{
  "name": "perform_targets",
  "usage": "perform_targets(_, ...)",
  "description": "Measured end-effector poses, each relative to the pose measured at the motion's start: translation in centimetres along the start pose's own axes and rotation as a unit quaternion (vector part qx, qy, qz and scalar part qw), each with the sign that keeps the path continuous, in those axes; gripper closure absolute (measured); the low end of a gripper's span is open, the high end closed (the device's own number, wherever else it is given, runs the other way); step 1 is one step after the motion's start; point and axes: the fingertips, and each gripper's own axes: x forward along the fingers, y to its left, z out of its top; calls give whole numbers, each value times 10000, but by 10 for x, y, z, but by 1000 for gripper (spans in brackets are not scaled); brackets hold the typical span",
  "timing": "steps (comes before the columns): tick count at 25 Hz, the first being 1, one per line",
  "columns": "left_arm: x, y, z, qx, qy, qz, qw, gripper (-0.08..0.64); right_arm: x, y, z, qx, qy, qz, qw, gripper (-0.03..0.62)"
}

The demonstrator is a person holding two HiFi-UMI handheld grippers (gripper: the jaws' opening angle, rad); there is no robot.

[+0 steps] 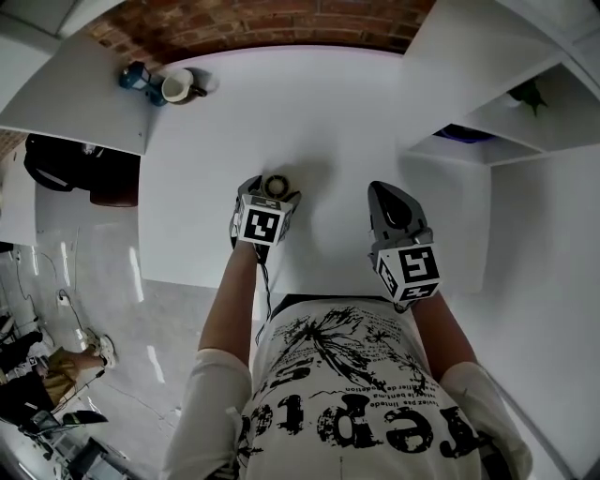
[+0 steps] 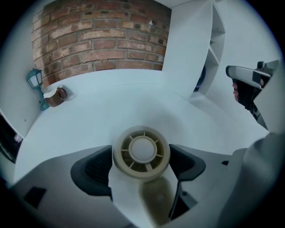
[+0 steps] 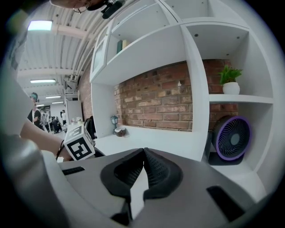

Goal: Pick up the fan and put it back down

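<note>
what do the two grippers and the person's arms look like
The left gripper and right gripper are pale grey shells with dark ribbed pads and a white cube of black square markers. A thin dark cable runs by the left wrist. White short sleeves, black-printed T-shirt.

Red brick wall (image 1: 253, 23) behind white table (image 1: 337, 112); white shelving (image 1: 450, 56) at right; ceiling strip lights (image 3: 39, 25).

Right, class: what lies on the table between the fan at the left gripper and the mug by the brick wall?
Nothing: only bare white table runs from the fan to the mug, as the left gripper view shows.
</note>
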Motion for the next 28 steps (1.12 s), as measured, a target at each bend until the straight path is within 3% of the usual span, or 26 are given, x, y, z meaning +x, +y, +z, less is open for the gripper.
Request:
perform_targets(3, 6, 6, -9, 26, 190, 118, 9997, 178, 2, -2, -2, 21, 38, -35, 10000, 577)
perform_targets(14, 0, -1, -3, 109, -62, -62, 9999, 180, -11, -2, 1, 15, 58, -219, 9997, 577)
perform_targets(22, -61, -7, 32, 440, -865, -205, 9951, 181, -31, 27, 26, -103, -132, -398, 9991, 577)
perform_targets(28, -130, -5, 59, 588, -1779, -303, 9818, 181, -47, 61, 54, -189, -396, -509, 9977, 577)
